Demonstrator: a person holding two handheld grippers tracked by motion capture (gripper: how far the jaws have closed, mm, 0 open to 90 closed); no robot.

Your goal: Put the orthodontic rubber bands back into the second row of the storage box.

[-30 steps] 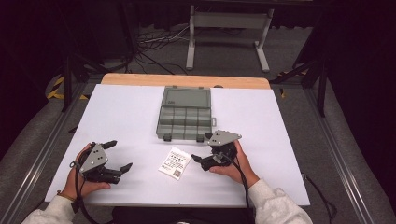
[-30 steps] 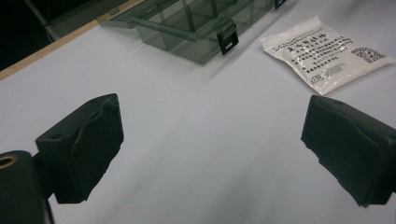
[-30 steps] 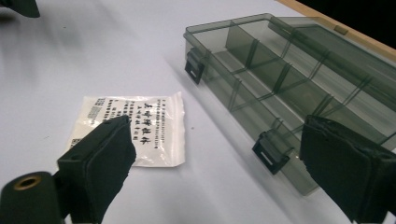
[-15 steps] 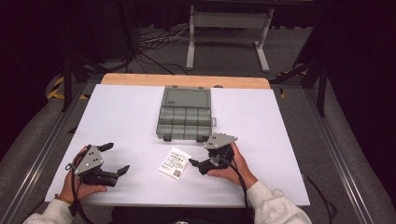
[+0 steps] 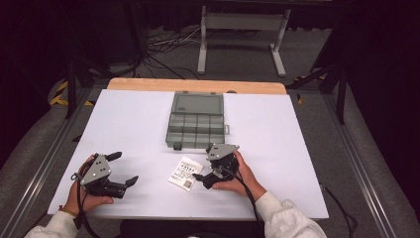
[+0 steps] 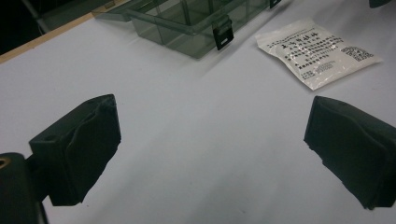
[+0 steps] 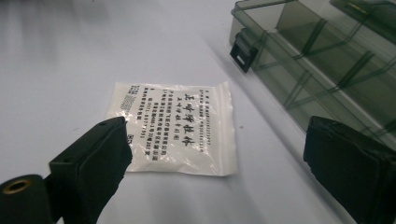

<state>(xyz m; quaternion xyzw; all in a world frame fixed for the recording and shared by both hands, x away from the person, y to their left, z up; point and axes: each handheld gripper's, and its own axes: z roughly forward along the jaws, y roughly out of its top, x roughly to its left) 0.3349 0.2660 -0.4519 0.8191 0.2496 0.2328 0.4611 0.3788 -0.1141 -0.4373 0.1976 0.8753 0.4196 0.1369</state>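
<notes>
Both tongs wide open, empty: right gripper (image 5: pixel 203 177) just beside packet (image 5: pixel 185 172), left gripper (image 5: pixel 123 168) well apart. Packet looks light, soft, slippery; pinch an edge.

One packet (image 5: pixel 185 173), one organizer box (image 5: pixel 196 120).

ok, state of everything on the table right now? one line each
organizer box: lid open, compartments look empty
printed packet: flat on the table, not gripped
left gripper: open, holding nothing
right gripper: open, jaws apart just short of the packet
</notes>
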